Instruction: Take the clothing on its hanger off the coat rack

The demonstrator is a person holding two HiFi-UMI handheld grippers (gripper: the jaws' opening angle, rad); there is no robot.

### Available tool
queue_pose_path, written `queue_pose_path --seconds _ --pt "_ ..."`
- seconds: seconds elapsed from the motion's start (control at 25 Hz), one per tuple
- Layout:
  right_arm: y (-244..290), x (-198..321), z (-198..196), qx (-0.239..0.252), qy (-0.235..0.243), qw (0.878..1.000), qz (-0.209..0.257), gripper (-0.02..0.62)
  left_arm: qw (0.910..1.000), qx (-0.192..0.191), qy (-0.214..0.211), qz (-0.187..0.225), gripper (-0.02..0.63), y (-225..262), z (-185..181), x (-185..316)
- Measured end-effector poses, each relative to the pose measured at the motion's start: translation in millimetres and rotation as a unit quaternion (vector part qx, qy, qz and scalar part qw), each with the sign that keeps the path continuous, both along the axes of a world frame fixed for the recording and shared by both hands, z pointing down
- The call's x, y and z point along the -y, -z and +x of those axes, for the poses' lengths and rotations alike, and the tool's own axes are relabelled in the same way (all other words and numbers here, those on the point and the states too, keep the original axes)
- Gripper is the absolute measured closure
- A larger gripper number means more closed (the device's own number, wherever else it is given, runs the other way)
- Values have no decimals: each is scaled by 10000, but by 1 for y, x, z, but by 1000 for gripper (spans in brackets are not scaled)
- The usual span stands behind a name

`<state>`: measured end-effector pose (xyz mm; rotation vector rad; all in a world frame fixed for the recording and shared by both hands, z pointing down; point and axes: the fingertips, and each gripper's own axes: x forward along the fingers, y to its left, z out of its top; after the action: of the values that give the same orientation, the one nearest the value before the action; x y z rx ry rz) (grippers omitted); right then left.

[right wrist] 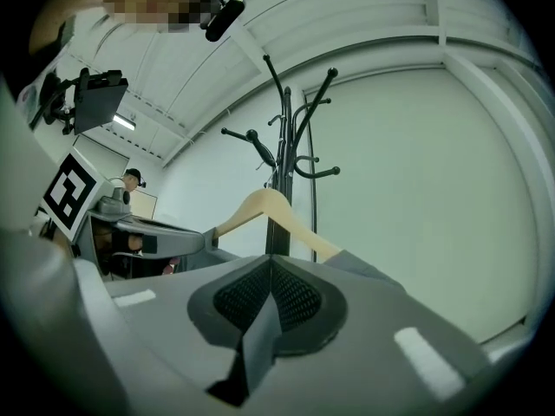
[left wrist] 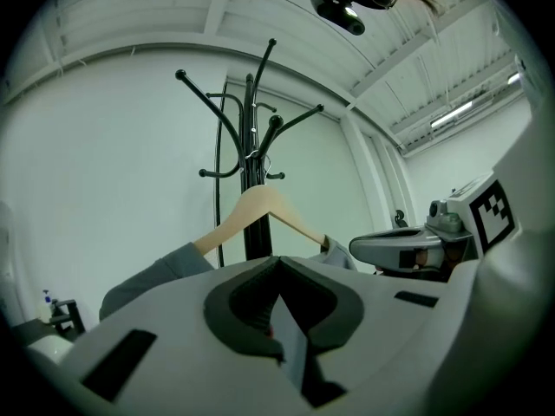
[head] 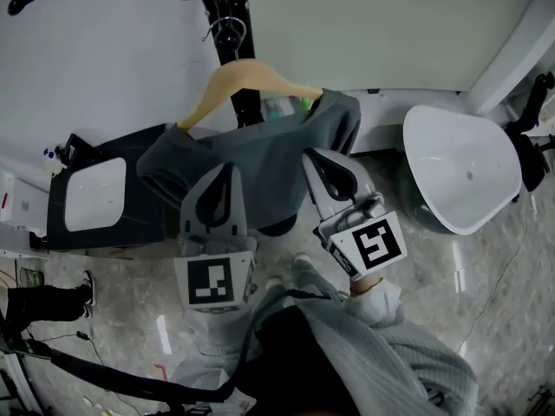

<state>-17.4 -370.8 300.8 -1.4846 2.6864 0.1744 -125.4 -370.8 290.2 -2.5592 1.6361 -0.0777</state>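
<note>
A grey garment [head: 251,159] hangs on a pale wooden hanger [head: 247,76], whose metal hook sits on the black coat rack [head: 227,7]. Both grippers point up at it from below. My left gripper [head: 227,170] is shut and empty, its tip in front of the garment's lower middle. My right gripper [head: 312,156] is shut and empty too, just under the garment's right end. Whether either tip touches the cloth I cannot tell. In the left gripper view the hanger [left wrist: 260,208] rises above the closed jaws. The right gripper view shows the hanger [right wrist: 269,208] and rack [right wrist: 282,137] straight ahead.
A white moulded shell [head: 460,167] stands on the floor at the right. A dark box with a white insert [head: 91,193] sits at the left by the wall. A person's shoe [head: 87,289] shows at the far left. The white wall is right behind the rack.
</note>
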Motion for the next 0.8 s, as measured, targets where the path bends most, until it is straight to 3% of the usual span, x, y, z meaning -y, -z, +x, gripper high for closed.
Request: queue_pose_path --seconds 0.12,0.28,0.6,0.8 --pt "22 22 9 6 207 9995 246 592 9994 163 151 274 601 20 10 15" --pt "40 42 19 -150 392 9977 526 592 9970 106 571 519 601 40 11 25" --pt "53 59 18 -274 504 9958 710 592 9946 259 828 574 601 49 6 36" --pt "57 63 11 -609 412 9932 901 592 9917 443 959 727 600 56 -4 39"
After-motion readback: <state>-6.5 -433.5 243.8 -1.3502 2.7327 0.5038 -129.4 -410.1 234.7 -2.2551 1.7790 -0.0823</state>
